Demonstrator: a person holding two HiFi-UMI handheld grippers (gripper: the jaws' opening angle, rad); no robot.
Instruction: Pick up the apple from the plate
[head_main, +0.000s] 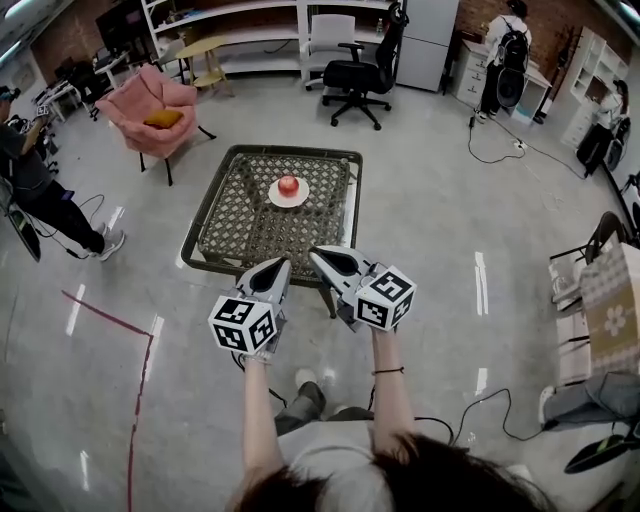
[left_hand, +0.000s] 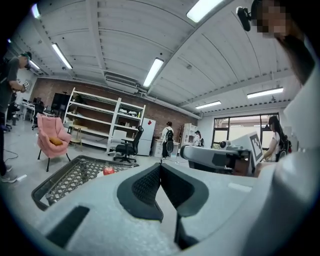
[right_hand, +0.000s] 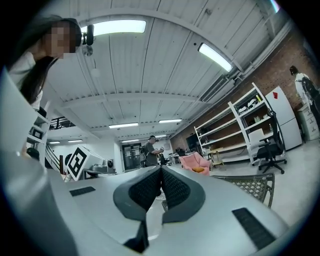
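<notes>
The low lattice-topped table (head_main: 240, 232) shows only as one corner in the right gripper view, and in the left gripper view its near part is lost behind that gripper's own grey body. The person's head and shoulders fill the bottom of the head view and hide the floor under them. Beyond the table's far left corner stands a pink armchair (head_main: 158, 112) with a yellow cushion. A black office chair (head_main: 357, 72) is farther back, before white shelving (head_main: 250, 30). One person (head_main: 45, 195) stands at the left edge and another with a backpack (head_main: 505, 45) stands far off at the right. The left gripper (head_main: 279, 264) and right gripper (head_main: 319, 253) hang side by side over the table's near edge, each with its jaws pressed together and gripping nothing. Bare lattice top lies between them and the white plate (head_main: 276, 200). The plate sits in the table's far half, a little right of the middle, and the red apple (head_main: 288, 185) rests on it, well apart from both grippers. The apple looks round with no plain long axis, and its stem is too small to make out.
</notes>
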